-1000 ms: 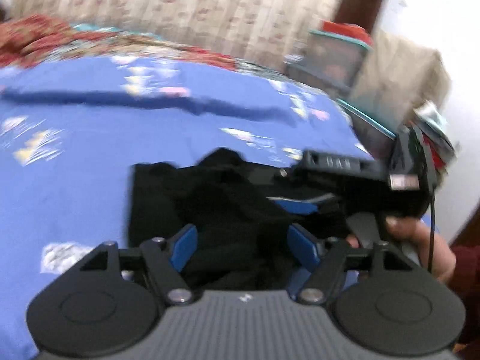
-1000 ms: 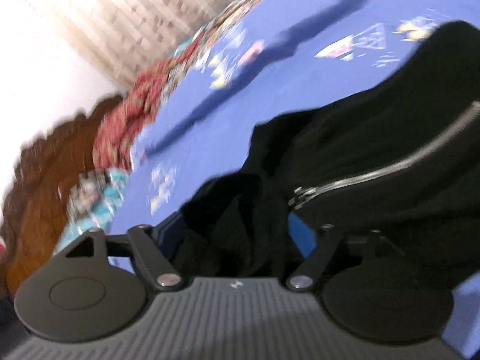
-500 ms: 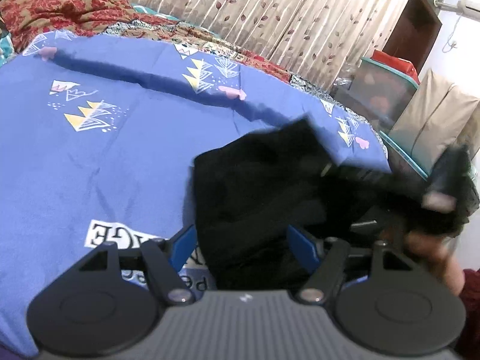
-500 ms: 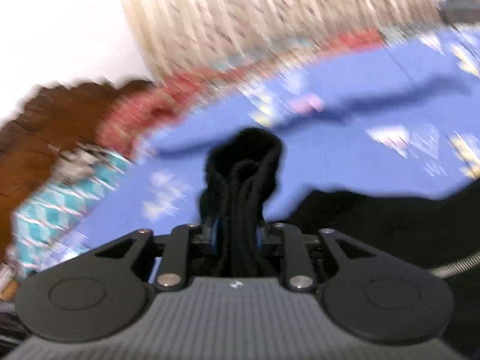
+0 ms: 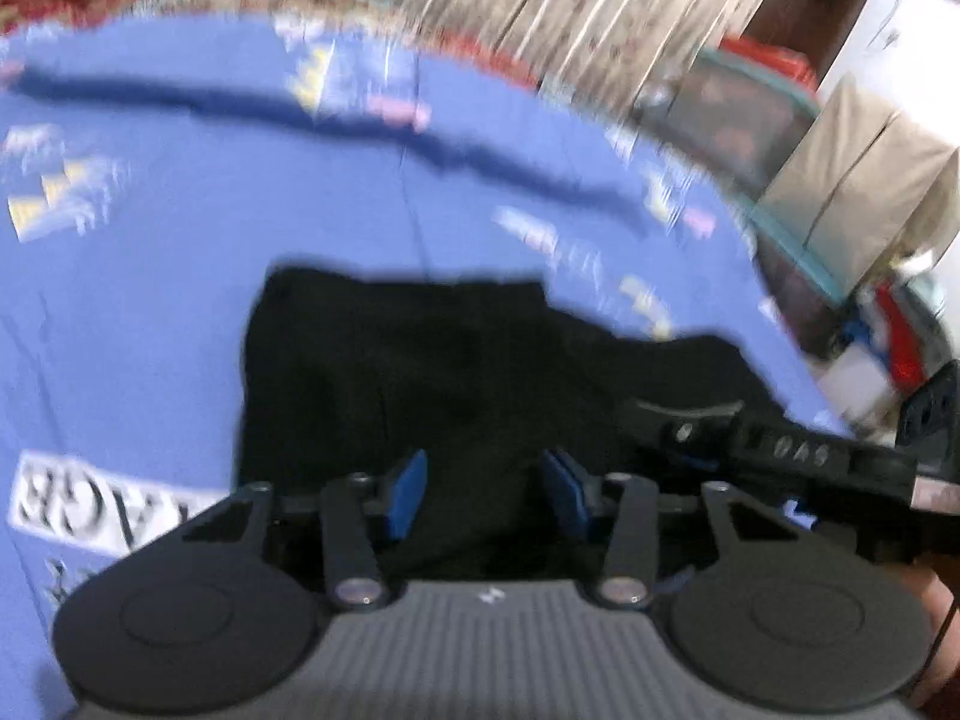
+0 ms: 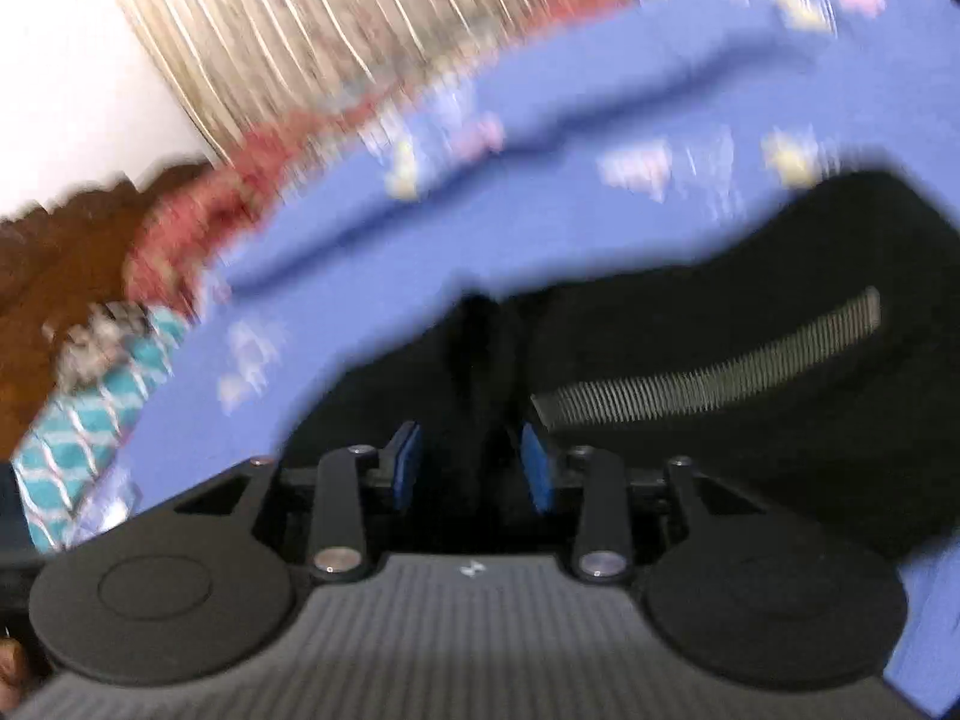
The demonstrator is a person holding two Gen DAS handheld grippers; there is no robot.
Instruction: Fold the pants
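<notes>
Black pants point(image 5: 432, 372) lie folded in a compact block on the blue bedsheet point(image 5: 150, 252). My left gripper point(image 5: 483, 489) is open, its blue pads point(image 5: 405, 495) just above the near edge of the pants. In the right wrist view the pants point(image 6: 750, 312) show a silver zipper point(image 6: 720, 372). My right gripper point(image 6: 471, 465) has its pads apart with a ridge of black cloth between them; a grip cannot be made out through the blur. The right gripper also shows at the right of the left wrist view point(image 5: 780, 456).
The bed has a blue sheet with small printed shapes and a white label point(image 5: 90, 504). Patterned curtains point(image 5: 540, 0) hang behind. Storage boxes and a beige covered object point(image 5: 852, 180) stand at the bed's right side. A wooden headboard point(image 6: 54, 276) and a teal pillow point(image 6: 90, 396) lie left.
The right gripper, shut on bunched cloth and lifted half a second ago, has come down with its pads now apart. The pants lie flatter. Both views are blurred by motion.
</notes>
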